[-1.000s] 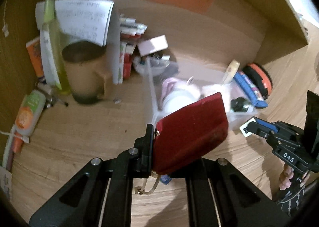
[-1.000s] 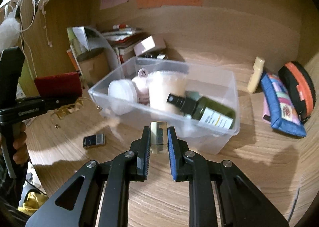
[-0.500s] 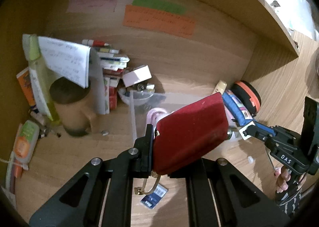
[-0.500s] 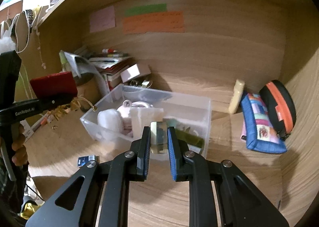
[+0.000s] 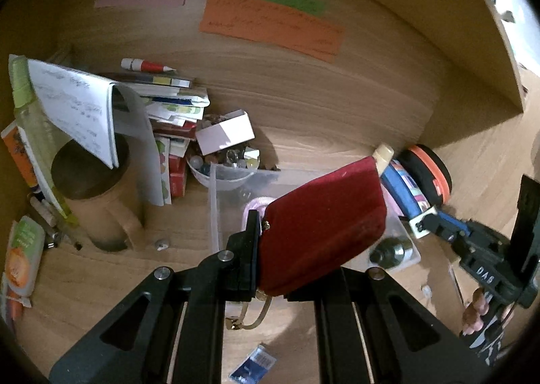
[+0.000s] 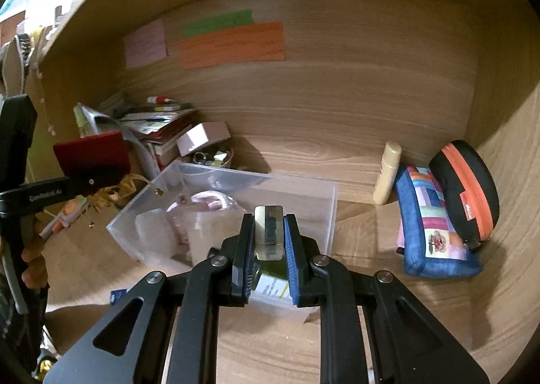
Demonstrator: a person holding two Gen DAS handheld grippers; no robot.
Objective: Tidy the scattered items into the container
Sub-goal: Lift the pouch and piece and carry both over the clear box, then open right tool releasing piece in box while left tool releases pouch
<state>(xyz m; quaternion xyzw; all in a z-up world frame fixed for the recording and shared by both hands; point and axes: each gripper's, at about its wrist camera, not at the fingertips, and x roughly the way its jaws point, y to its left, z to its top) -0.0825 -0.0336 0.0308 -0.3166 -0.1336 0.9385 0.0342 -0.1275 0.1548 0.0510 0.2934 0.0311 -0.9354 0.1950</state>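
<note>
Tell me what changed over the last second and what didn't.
Both grippers rose and drew back from the clear bin, so it now sits lower and smaller in both views. Nothing was taken or released: the left gripper stays shut on the red pouch, the right gripper on the small clear block. The bin's contents are unmoved.

Left wrist view: mounted behind the left claw (image 5: 287, 249), looking forward and downward along its fingers toward the bench (image 5: 101, 276) and back wall, at close range. Right wrist view: mounted behind the right claw (image 6: 268, 232), likewise angled downward, facing the same wall. Shared field: the clear container (image 5: 233, 181) (image 6: 303, 195) at centre, orange note (image 5: 270, 26) (image 6: 233, 45) near 12 o'clock. Each view catches the opposite claw, at 3 and 9 o'clock respectively.
</note>
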